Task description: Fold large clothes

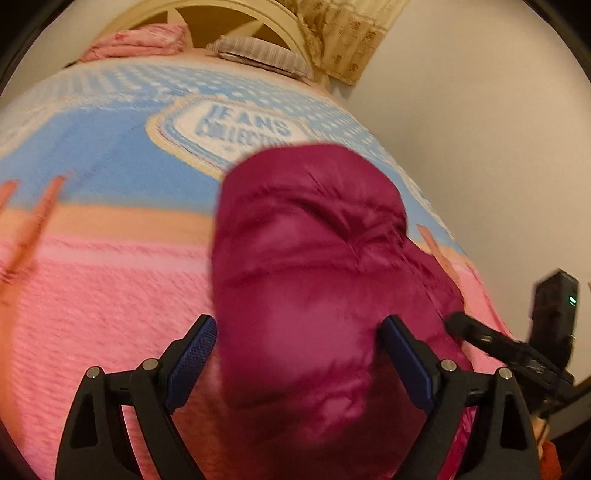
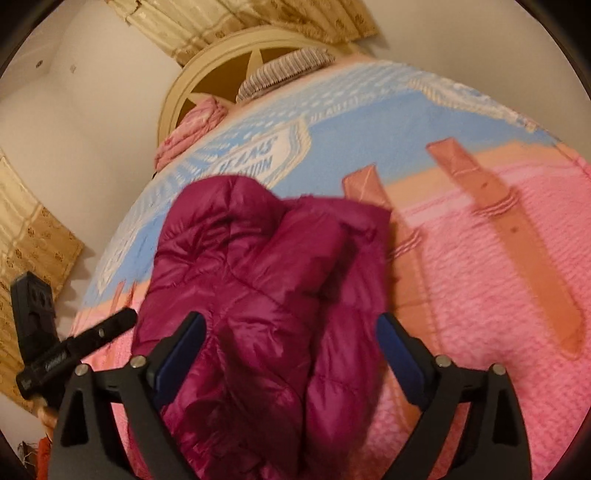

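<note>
A magenta quilted puffer jacket [image 1: 310, 266] lies bunched in a folded heap on the bed's pink and blue blanket [image 1: 92, 295]; it also shows in the right wrist view [image 2: 258, 280]. My left gripper [image 1: 299, 354] is open, its blue-padded fingers spread either side of the jacket's near part, just above it. My right gripper [image 2: 290, 354] is open too, its jaws straddling the jacket's near end. Each gripper appears in the other's view: the right one at the jacket's right edge [image 1: 491, 339], the left one at the jacket's left edge [image 2: 85, 339]. The views are blurred.
The blanket [image 2: 498, 258] has a "JEANS COLLECTION" label print [image 1: 240, 129] and orange strap prints [image 2: 506, 229]. At the far end are a cream headboard [image 1: 236, 22], a striped pillow [image 1: 258, 51] and a folded pink cloth [image 1: 136, 40]. Patterned curtains [image 2: 33, 236] hang nearby.
</note>
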A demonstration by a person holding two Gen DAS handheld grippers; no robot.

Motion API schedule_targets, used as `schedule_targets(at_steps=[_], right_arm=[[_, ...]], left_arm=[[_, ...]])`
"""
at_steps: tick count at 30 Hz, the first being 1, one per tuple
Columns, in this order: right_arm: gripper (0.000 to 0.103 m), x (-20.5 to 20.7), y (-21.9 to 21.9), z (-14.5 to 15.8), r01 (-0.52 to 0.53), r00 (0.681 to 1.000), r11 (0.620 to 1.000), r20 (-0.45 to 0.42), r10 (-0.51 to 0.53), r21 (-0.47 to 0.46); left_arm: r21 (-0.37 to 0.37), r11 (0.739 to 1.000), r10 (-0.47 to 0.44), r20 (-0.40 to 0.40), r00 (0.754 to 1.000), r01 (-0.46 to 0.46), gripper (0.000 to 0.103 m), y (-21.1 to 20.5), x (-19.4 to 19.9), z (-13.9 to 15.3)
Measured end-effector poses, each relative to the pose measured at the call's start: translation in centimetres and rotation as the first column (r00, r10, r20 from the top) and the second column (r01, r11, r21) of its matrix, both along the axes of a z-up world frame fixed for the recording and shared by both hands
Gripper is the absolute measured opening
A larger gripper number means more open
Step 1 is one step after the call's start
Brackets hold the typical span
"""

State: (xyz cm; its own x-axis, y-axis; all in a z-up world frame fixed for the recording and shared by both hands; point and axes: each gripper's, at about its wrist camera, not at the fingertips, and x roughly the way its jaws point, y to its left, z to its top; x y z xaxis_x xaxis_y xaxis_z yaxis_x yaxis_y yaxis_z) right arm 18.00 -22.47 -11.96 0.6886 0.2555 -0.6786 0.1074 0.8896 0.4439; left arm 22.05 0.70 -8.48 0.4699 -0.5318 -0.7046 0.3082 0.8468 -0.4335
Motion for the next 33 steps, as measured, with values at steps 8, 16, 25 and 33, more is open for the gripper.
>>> schedule_targets(at_steps=[8, 16, 25, 33], right_arm=[[0.103, 2.1, 1.1, -2.9, -0.050, 0.998, 0.999, -0.041, 0.050, 0.010], [0.097, 2.7, 4.0, -3.4, -0.082, 0.996, 0.994, -0.047, 0.079, -0.071], [0.035, -0.1, 6.1, -1.2, -0.103, 0.994, 0.990, -0.042, 0.100, -0.091], [0.032, -8.4, 2.3, 4.8, 0.036, 0.998, 0.997, 0.051, -0.032, -0.073]], left_arm=[[-0.018, 1.000, -0.020, 0.008, 1.000, 0.020, 0.092, -1.1, 0.8, -1.8], [0.000, 0.998, -0.066, 0.035, 0.997, 0.066, 0.084, -1.6, 0.2, -2.2], [0.024, 0.988, -0.157, 0.131, 0.979, 0.155, 0.050, -3.6, -3.6, 2.2], [-0.061, 0.930, -0.343, 0.209, 0.916, 0.362, 0.048, -10.4, -8.8, 8.6]])
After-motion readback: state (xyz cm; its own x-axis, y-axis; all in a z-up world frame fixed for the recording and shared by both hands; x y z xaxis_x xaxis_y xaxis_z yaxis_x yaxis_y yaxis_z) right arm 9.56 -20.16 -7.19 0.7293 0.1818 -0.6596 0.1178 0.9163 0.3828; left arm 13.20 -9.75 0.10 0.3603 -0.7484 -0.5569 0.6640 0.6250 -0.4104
